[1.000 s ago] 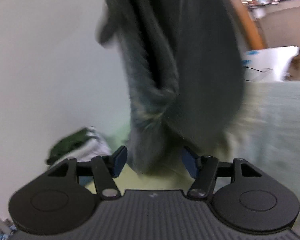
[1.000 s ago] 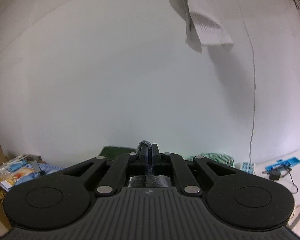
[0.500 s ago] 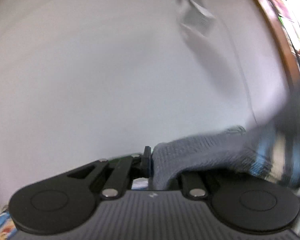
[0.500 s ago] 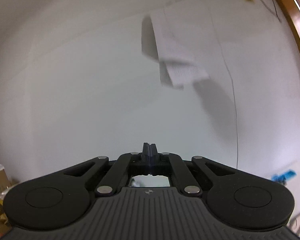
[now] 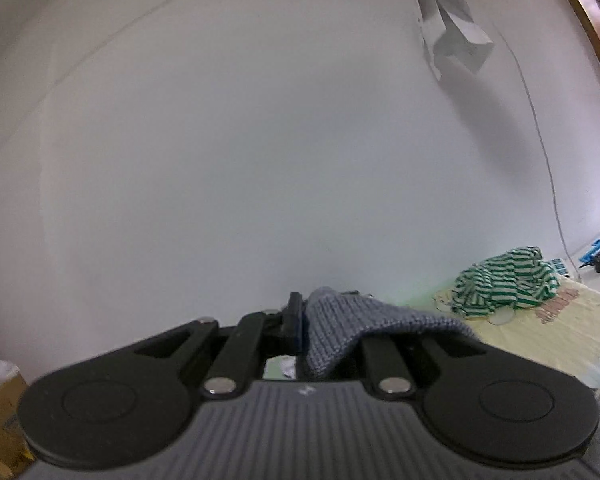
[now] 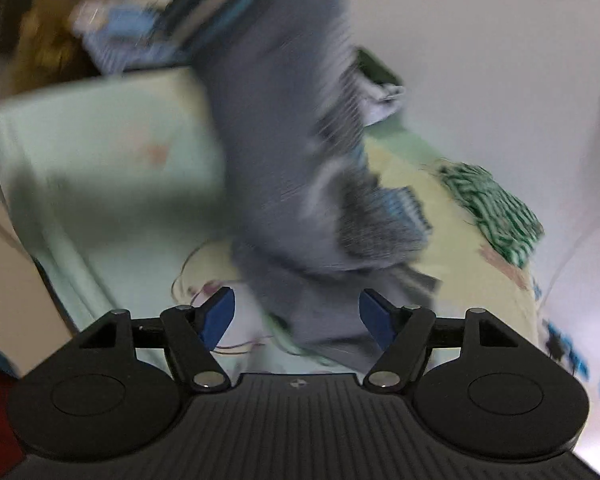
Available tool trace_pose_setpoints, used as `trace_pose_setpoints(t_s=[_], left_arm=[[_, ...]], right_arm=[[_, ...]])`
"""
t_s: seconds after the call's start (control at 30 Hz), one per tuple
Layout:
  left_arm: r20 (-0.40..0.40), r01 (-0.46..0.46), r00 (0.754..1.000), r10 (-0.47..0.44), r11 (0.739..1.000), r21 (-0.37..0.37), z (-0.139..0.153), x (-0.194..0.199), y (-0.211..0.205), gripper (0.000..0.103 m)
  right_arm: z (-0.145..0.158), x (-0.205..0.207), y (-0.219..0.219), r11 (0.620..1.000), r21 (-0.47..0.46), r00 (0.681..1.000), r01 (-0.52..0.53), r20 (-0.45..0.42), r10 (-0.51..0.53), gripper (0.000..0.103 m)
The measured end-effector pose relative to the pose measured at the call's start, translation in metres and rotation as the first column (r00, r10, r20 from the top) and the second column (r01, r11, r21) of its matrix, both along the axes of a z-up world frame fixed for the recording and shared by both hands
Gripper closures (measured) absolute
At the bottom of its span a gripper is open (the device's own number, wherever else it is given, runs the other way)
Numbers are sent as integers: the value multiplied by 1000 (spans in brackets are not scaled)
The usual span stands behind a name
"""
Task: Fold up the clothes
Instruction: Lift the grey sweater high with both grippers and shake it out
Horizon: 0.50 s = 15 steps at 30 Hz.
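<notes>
Grey knit sweater point(image 5: 342, 330) is pinched by the left gripper point(image 5: 302, 322).
Right gripper point(image 6: 296, 314) is being spread, nothing gripped.

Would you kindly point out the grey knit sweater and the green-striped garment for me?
grey knit sweater point(image 5: 342, 326): left wrist view, the fold above the gripper's arms.
green-striped garment point(image 5: 508, 280): left wrist view, middle of the crumpled heap.

The grey knit garment point(image 6: 284, 152) hangs crumpled and blurred above the pale bedsheet point(image 6: 100, 140).
</notes>
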State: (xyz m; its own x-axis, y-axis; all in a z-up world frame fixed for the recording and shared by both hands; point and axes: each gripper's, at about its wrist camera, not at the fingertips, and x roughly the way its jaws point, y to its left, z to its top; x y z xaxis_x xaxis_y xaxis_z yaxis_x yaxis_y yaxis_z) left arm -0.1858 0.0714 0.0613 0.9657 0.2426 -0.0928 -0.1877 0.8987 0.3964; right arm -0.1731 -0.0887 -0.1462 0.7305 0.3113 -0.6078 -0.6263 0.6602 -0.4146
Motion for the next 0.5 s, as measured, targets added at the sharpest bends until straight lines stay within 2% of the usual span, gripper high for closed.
trace_pose_setpoints(t_s=[0.07, 0.1, 0.13, 0.17, 0.23, 0.3, 0.37, 0.5], left_arm=[[13, -20, 1000, 20, 1000, 9, 7, -7, 0, 91], [18, -32, 999, 32, 999, 2, 12, -9, 2, 91], [22, -46, 999, 46, 999, -3, 18, -16, 4, 91], [26, -63, 998, 63, 998, -3, 25, -22, 8, 91], [29, -96, 995, 96, 995, 0, 36, -27, 14, 90], [49, -121, 991, 122, 993, -13, 49, -42, 23, 90], [71, -146, 987, 148, 989, -27, 63, -57, 32, 90], [148, -174, 973, 179, 984, -45, 98, -86, 42, 90]], right_arm=[[-21, 11, 12, 997, -54, 995, 57, 83, -52, 38], [-23, 22, 8, 993, -36, 990, 111, 94, -107, 52], [-18, 37, -2, 987, 25, 986, 157, 52, -158, 66], [-11, 51, -14, 975, 91, 979, 203, 1, -204, 97], [17, 74, -48, 920, 262, 956, 290, -129, -264, 96], [54, 80, -82, 837, 437, 944, 329, -170, -283, 96], [98, 72, -112, 768, 565, 951, 303, -131, -280, 96], [161, 46, -144, 690, 694, 959, 203, 1, -283, 96]])
